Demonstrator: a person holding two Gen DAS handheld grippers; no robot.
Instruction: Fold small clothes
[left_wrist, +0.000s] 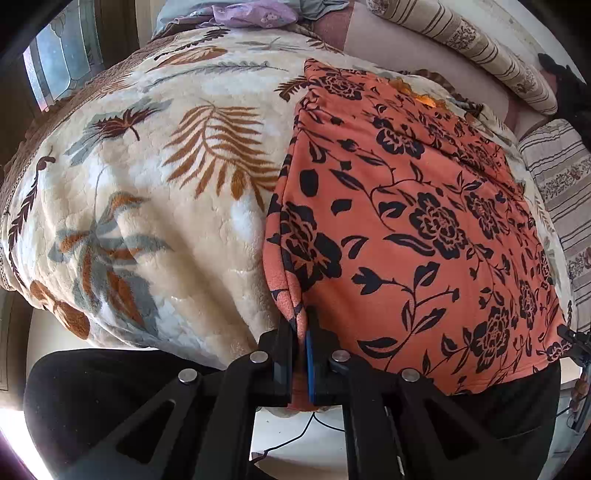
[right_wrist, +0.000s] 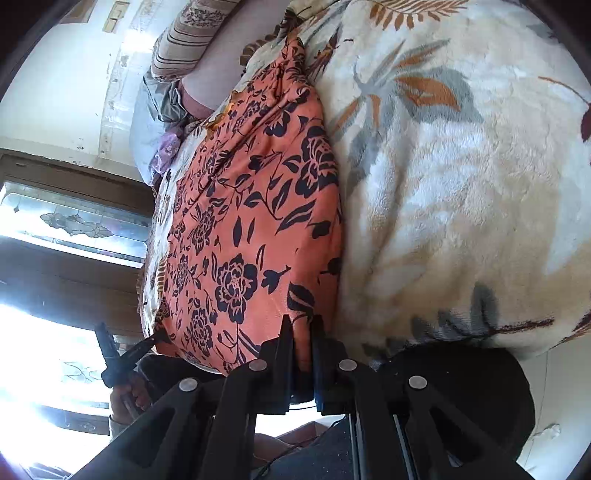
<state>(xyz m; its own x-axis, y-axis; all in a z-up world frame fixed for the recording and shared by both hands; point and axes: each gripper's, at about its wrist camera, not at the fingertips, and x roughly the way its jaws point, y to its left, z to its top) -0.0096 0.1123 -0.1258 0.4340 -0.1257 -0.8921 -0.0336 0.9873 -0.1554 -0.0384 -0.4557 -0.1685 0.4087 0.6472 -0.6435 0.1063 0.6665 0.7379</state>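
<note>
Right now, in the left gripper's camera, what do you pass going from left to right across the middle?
Window → leafy blanket → orange flowered cloth → striped pillow.

Orange garment (left_wrist: 413, 206): thin matt cloth, fine-textured, printed with black flowers. Blanket (left_wrist: 155, 192) under it: thick plush fleece, cream, soft pile with slight sheen, embossed leaf pattern. Left gripper (left_wrist: 300, 325): matt black plastic, blue pad on one finger, round bright metal pins at linkage. Right gripper (right_wrist: 301, 330): same matt black plastic and metal pins. Striped pillow (left_wrist: 469, 48): woven cloth, matt.
</note>
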